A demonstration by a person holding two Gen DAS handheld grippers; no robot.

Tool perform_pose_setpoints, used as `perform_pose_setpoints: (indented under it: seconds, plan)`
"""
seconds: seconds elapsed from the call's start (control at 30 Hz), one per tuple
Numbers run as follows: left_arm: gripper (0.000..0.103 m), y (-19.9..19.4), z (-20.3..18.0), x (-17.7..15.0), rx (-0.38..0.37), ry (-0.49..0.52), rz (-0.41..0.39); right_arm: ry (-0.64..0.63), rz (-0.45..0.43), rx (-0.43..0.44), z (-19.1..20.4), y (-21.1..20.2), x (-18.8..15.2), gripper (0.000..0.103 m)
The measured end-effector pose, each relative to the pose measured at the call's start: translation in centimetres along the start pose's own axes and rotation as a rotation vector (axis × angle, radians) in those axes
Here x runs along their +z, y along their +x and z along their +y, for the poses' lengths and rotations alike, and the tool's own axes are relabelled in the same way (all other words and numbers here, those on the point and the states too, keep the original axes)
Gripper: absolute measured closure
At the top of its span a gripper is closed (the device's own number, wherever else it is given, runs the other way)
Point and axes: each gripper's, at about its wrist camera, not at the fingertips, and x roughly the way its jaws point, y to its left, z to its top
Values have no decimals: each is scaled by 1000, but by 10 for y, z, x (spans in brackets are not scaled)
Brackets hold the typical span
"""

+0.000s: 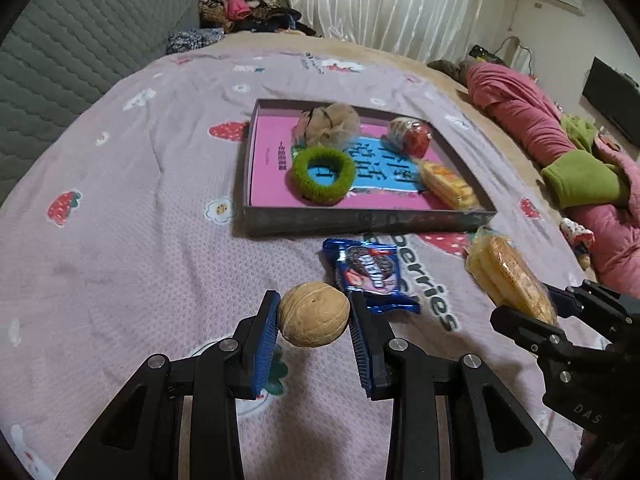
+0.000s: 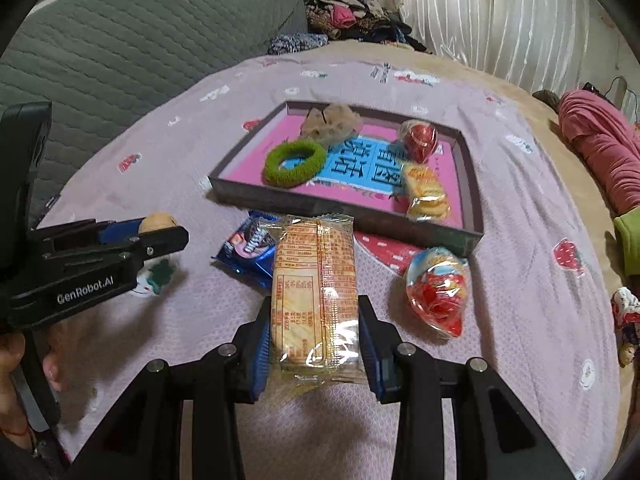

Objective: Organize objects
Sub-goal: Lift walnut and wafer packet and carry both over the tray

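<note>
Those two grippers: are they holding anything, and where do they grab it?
The left gripper pinches a walnut across its sides. The right gripper clamps a wrapped biscuit pack by its long edges, near its lower end.

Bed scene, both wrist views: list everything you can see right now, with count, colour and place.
tray: 1, dark rim, pink-blue floor, mid-bed
green ring: 1, in tray
beige scrunchie: 1, tray's far side
red wrapped egg: 1, in tray; a second one on the sheet
yellow cracker pack: 1, in tray
blue cookie pack: 1, on sheet before tray
walnut: 1, tan, in left gripper
cracker pack: 1, yellow, in right gripper
</note>
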Motion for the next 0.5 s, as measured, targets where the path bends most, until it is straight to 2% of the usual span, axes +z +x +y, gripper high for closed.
perform_pose_setpoints:
  seconds: [0.5]
  plan:
    - [68,-62,-24,15,13,39,-79,9,-100,-22,-1,-65,14,64]
